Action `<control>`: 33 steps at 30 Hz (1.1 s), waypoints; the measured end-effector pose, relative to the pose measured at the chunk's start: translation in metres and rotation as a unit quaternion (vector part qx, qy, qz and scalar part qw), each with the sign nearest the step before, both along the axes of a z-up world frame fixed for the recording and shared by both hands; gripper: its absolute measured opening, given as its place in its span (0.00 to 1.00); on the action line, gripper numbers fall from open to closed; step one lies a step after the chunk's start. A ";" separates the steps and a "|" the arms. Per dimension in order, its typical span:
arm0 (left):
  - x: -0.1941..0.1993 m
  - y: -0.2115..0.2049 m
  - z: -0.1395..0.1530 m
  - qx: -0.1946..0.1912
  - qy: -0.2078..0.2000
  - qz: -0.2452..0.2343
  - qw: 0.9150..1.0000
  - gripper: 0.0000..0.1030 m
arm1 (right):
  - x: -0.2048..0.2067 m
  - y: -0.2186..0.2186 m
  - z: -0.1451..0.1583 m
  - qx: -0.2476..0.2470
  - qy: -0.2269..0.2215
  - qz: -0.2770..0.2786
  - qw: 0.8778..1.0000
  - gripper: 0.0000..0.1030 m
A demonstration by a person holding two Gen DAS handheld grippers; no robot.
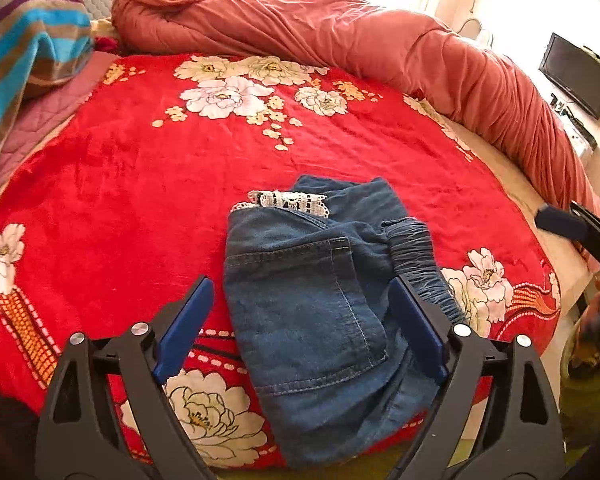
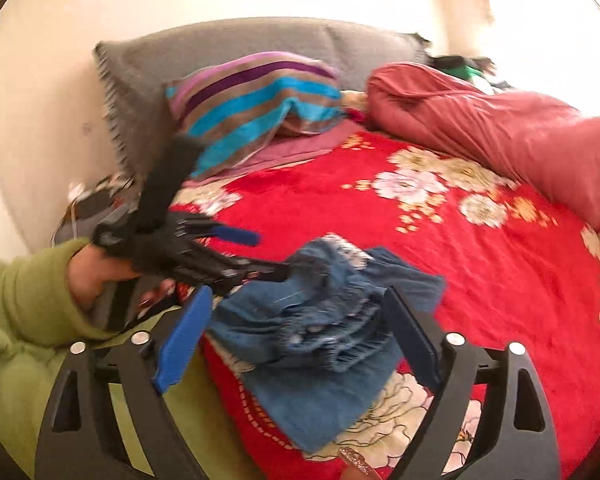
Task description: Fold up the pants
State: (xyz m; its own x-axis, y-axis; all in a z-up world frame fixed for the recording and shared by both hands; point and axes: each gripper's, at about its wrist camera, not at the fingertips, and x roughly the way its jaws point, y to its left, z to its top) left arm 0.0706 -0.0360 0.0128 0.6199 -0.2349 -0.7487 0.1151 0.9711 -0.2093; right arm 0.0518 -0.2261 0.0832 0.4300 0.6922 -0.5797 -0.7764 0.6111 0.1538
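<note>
Denim pants (image 1: 320, 312) folded on red blanket (image 1: 140, 184), left tool (image 1: 300, 308) and right tool (image 2: 296, 320) spread wide, empty.

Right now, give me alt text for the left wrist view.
Folded blue jeans lie on a red flowered blanket, framed by the open left gripper, which holds nothing. A rolled reddish quilt lies behind.

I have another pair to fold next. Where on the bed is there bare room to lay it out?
The red blanket is free between the folded jeans and the rolled quilt. It is crowded near the striped pillow and the near edge.
</note>
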 end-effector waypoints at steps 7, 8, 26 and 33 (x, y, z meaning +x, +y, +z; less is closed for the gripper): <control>-0.005 0.001 0.000 0.015 0.000 0.011 1.000 0.91 | 0.017 -0.013 -0.014 -0.006 0.033 -0.059 0.998 0.86; -0.005 0.002 -0.001 0.014 0.001 0.012 1.000 0.91 | 0.019 -0.014 -0.016 -0.008 0.037 -0.064 0.997 0.86; 0.002 0.016 -0.033 -0.008 0.041 0.025 0.999 0.91 | 0.061 -0.015 -0.074 -0.054 0.133 -0.128 0.981 0.80; 0.010 0.013 -0.048 -0.034 0.060 0.014 0.998 0.91 | 0.075 -0.006 -0.100 -0.058 0.184 -0.119 0.974 0.71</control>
State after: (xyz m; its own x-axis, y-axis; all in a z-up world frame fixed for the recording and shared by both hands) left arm 0.0805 -0.0228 -0.0354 0.5345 -0.2717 -0.8003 0.0583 0.9565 -0.2857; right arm 0.1263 -0.2320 -0.0171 0.3193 0.5193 -0.7927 -0.5159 0.7969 0.3143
